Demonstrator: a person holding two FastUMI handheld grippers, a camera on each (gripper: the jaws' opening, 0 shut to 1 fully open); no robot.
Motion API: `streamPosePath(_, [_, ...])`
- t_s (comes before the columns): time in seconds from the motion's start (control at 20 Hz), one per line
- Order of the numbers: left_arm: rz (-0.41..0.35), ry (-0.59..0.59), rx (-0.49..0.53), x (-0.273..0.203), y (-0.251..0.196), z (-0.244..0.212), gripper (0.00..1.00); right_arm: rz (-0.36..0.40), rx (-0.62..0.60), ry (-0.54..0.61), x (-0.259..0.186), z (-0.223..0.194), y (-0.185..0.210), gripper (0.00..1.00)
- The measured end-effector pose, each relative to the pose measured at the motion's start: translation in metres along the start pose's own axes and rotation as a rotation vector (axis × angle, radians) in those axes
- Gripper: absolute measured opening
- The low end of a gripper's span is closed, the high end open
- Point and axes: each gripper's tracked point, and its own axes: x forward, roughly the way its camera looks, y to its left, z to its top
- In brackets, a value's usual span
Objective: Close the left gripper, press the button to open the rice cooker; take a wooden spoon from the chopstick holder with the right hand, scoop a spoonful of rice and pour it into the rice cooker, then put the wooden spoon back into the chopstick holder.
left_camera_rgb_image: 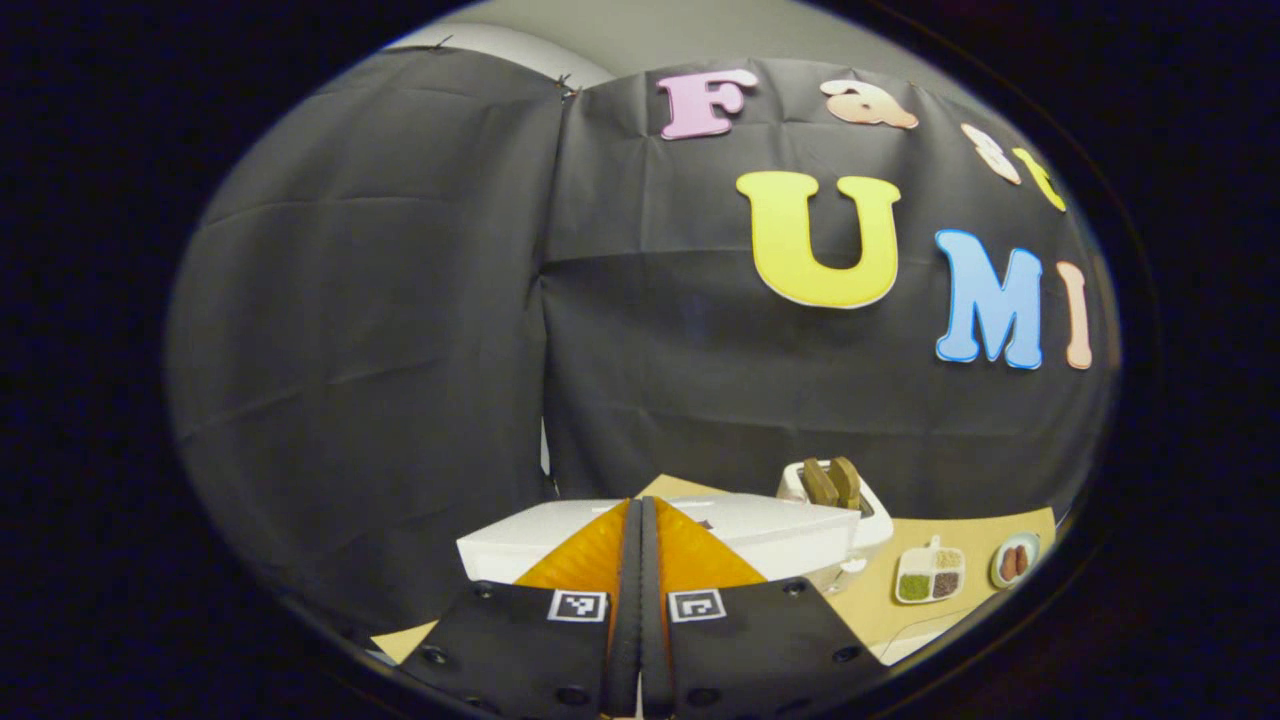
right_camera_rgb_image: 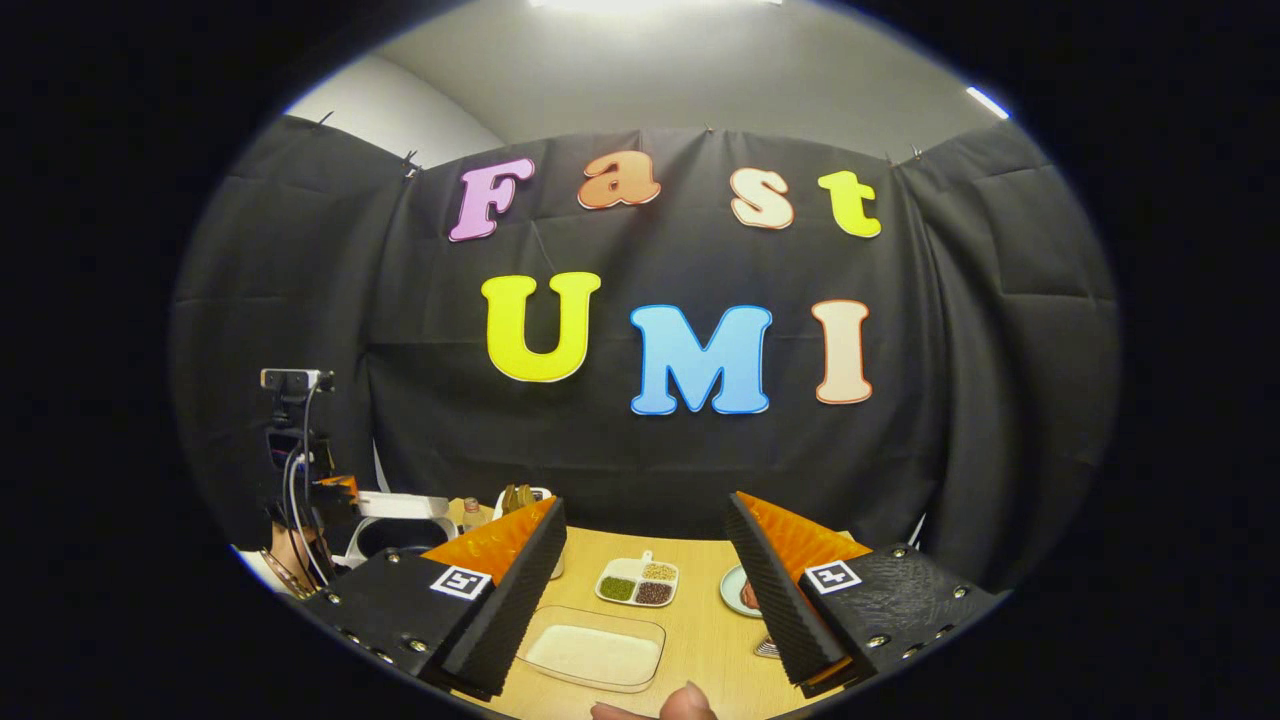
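Black cloth hangs behind the tabletop (right_camera_rgb_image: 700, 620). My left gripper (left_camera_rgb_image: 640, 560) has its fingers pressed together with nothing between them, right in front of the white rice cooker (left_camera_rgb_image: 770, 530). My right gripper (right_camera_rgb_image: 650, 590) has its fingers wide apart and holds nothing. Below it sits the clear tray of rice (right_camera_rgb_image: 592, 652). The chopstick holder (left_camera_rgb_image: 835, 495) stands behind the cooker with wooden handles sticking up. I think a spoon is light, stiff and smooth, so I would pinch its handle near the top.
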Motion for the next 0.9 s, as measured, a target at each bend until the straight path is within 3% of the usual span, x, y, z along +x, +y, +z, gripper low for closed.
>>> streamPosePath(0.45, [-0.042,-0.139,-0.017,-0.029,-0.002,0.055,0.07,-0.067,0.052,0.028,-0.006,-0.020,-0.041,0.98])
streamPosePath(0.9, [-0.148,-0.158,-0.119,-0.107,-0.030,0.058,0.07,-0.210,0.109,0.069,-0.005,-0.067,-0.139,0.98])
